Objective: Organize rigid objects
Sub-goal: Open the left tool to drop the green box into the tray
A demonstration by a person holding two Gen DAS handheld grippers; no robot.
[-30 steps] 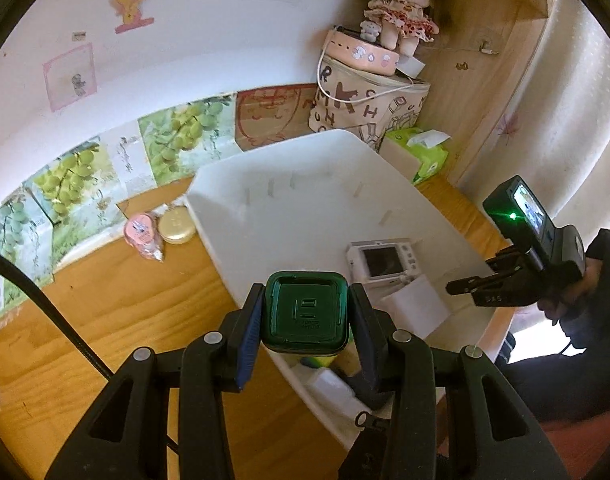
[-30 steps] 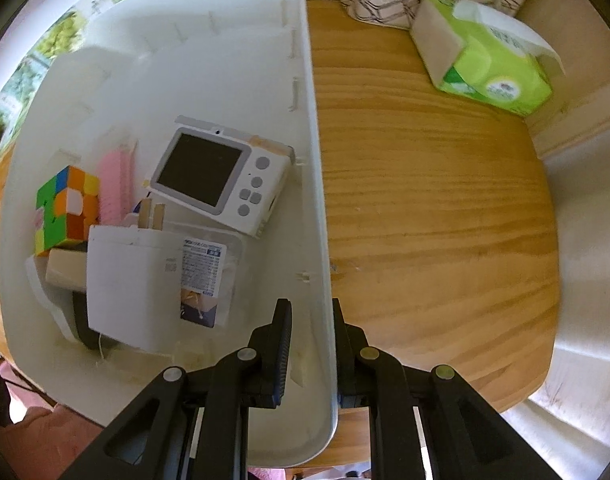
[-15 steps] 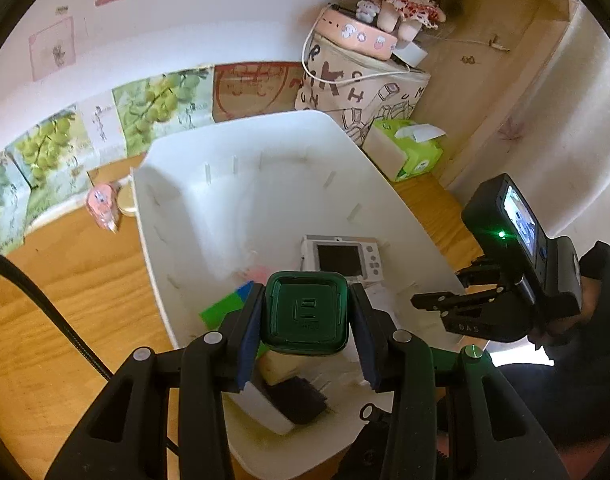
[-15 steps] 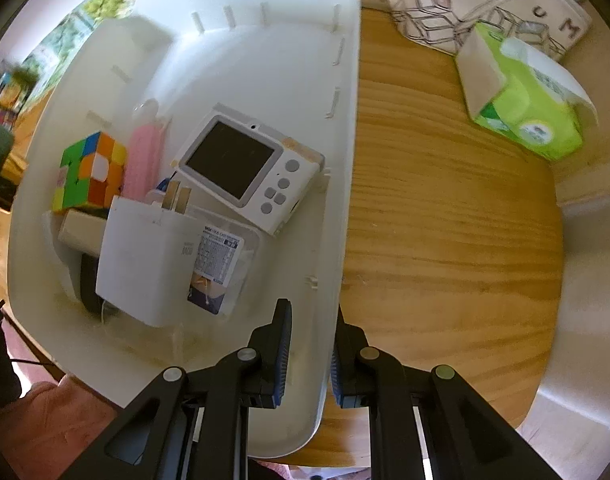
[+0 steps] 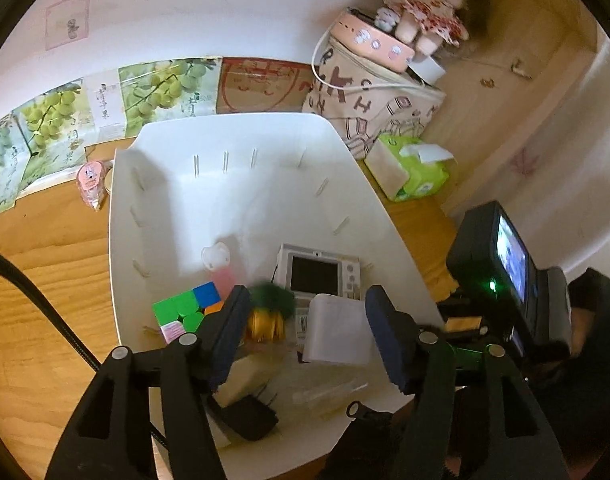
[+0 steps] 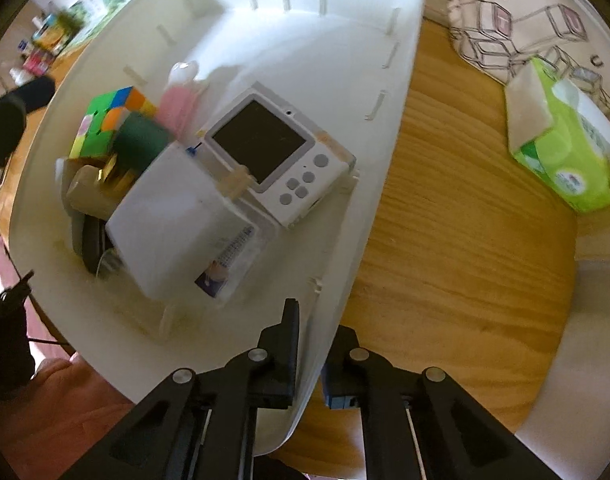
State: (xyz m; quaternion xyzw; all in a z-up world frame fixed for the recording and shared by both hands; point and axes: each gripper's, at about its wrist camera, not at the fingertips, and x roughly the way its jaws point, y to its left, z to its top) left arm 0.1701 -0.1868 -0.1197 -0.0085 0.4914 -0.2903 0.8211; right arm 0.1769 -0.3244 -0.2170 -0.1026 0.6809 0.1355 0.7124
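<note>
Pinching the white plastic bin's point(image 6: 389, 128) near wall, the right gripper point(image 6: 309, 354) steadies it; the left gripper point(image 5: 307, 334), jaws just spread, apparently drops the blurred green-capped yellow bottle point(image 5: 269, 312) inside.

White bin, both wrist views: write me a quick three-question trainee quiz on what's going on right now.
1. True or false: the left claw grips the green-capped bottle.
2. What does the right claw pinch?
A. camera
B. bin wall
C. tissue box
3. Which multicoloured toy lies beside the bottle?

Key:
1. False; its jaws have just been opening, and the blurred bottle is clear of the pads.
2. B, the white bin wall.
3. The puzzle cube.
</note>
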